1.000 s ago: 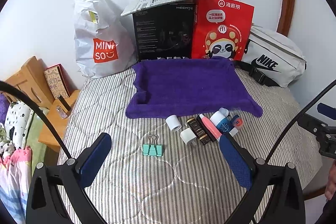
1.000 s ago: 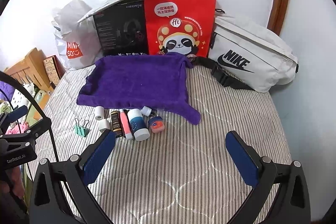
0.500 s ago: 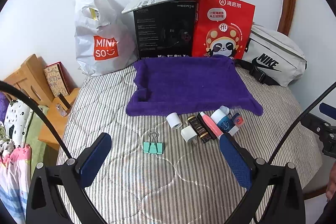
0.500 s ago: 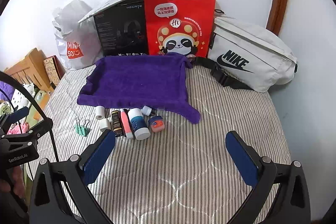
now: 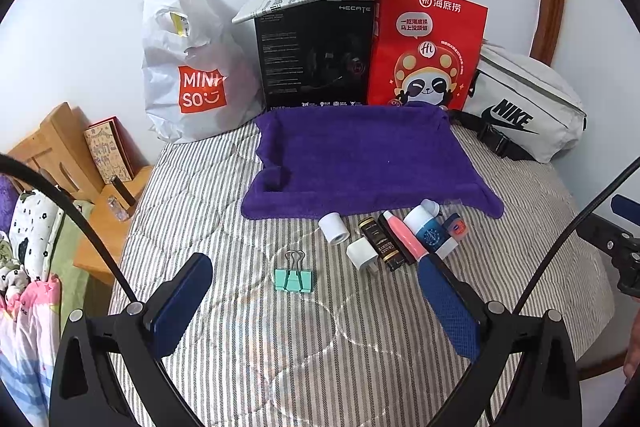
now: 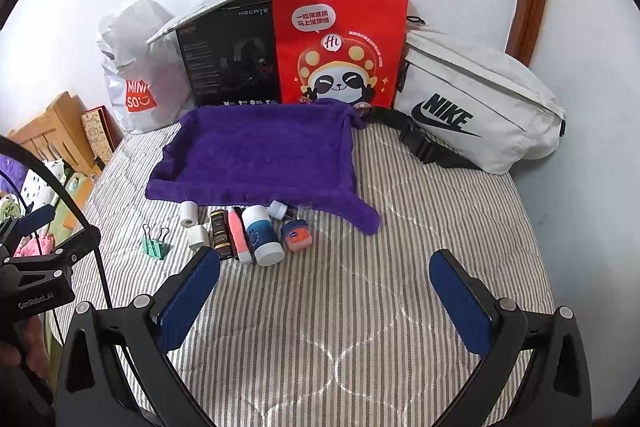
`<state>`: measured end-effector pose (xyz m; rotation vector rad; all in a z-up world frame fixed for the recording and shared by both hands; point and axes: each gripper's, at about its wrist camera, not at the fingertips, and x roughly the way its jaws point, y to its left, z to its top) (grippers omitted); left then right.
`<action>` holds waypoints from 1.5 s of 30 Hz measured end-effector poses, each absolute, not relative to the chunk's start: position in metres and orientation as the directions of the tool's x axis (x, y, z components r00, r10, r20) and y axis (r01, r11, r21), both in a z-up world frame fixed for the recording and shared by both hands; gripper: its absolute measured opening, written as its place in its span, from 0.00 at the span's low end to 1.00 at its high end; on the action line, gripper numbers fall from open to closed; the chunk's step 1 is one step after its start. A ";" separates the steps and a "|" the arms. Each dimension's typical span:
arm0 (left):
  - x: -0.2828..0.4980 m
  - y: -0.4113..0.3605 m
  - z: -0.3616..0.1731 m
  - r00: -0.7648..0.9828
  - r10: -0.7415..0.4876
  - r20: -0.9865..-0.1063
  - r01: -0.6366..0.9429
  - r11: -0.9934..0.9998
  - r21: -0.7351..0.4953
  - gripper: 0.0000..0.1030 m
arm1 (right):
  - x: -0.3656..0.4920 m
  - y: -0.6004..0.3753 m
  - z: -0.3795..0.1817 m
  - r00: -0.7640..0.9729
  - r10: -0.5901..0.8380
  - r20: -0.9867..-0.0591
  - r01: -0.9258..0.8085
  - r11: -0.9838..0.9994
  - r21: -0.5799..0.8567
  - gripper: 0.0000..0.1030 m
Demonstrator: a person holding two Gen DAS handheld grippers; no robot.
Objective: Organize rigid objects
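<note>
While the left gripper [image 5: 314, 301] is hanging spread wide and empty above the striped bedcover [image 5: 248, 343], its right pad is hiding the near end of the pink tube [image 5: 402, 237]. The right gripper [image 6: 326, 293] is likewise gaping, holding nothing. Lying along the purple towel [image 5: 368, 163] edge: two white rolls [image 5: 334, 227], a dark tube [image 5: 380, 243], a white-and-blue bottle [image 6: 260, 233] and a red-lidded jar [image 6: 296, 235] (labels too small to read). The teal binder clip [image 5: 292, 277] is sitting apart, leftward. Since a second ago the left view is showing the row slightly farther off, nothing displaced.
</note>
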<state>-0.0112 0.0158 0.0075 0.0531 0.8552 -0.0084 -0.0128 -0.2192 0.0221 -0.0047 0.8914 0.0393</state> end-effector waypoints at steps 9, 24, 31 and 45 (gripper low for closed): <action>-0.009 0.016 0.008 0.650 0.016 -0.760 0.029 0.999 0.046 1.00 | -0.012 -0.218 0.020 0.621 0.036 -0.783 -0.041 0.999 0.013 1.00; -0.006 0.017 0.005 0.648 0.015 -0.761 0.027 0.999 0.042 1.00 | -0.009 -0.220 0.018 0.620 0.038 -0.784 -0.037 0.999 0.019 1.00; 0.003 0.025 -0.009 0.623 0.030 -0.782 0.012 0.999 0.049 1.00 | -0.003 -0.224 0.009 0.606 0.028 -0.795 -0.031 0.999 0.011 1.00; 0.042 0.057 -0.089 0.565 0.022 -0.825 0.008 0.999 0.032 0.99 | 0.016 -0.234 -0.021 0.557 -0.001 -0.831 -0.009 1.000 -0.007 1.00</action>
